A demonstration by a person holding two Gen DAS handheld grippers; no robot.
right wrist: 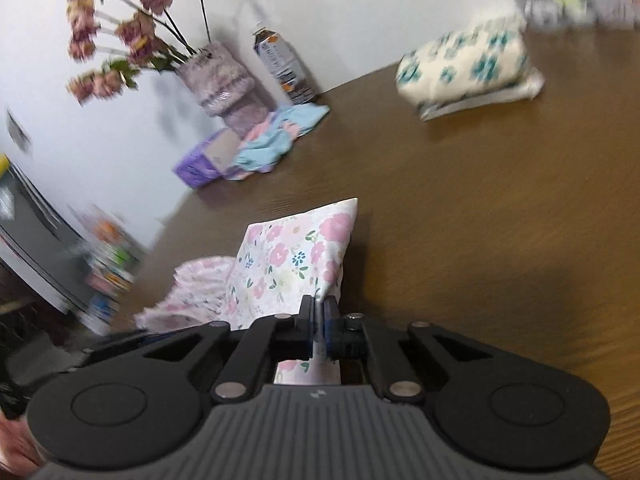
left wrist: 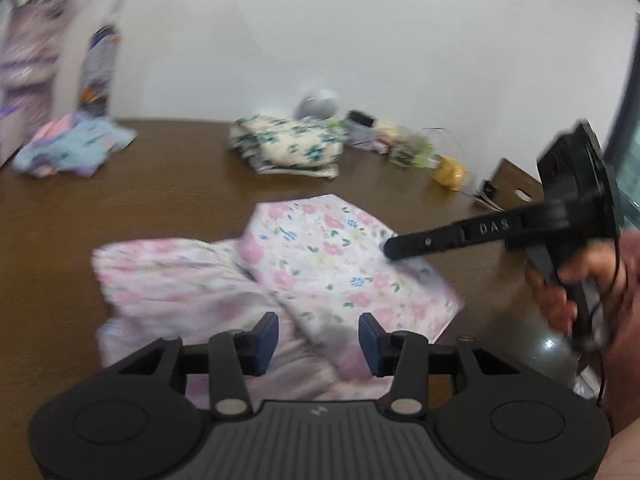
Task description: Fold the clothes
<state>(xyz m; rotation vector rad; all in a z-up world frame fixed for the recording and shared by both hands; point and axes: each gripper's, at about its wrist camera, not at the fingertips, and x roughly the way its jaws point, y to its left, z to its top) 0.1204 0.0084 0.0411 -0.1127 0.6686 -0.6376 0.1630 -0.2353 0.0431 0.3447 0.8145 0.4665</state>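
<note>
Jaws on the right gripper (right wrist: 319,316) are pinched on the pink flowered cloth (left wrist: 320,264), lifting one edge off the brown table (right wrist: 480,208). Left gripper (left wrist: 318,340) jaws stand apart over it, holding nothing. Two other cloth piles, maybe folded, lie farther back: one blue-flowered bundle (left wrist: 288,146), one pastel heap (left wrist: 72,148).

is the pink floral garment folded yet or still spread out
Partly folded: one panel of the pink floral cotton garment lies doubled over the rumpled rest, its edge pinched in the right gripper.

Folded garment (left wrist: 288,146) behind floral cloth (left wrist: 320,264)
</note>
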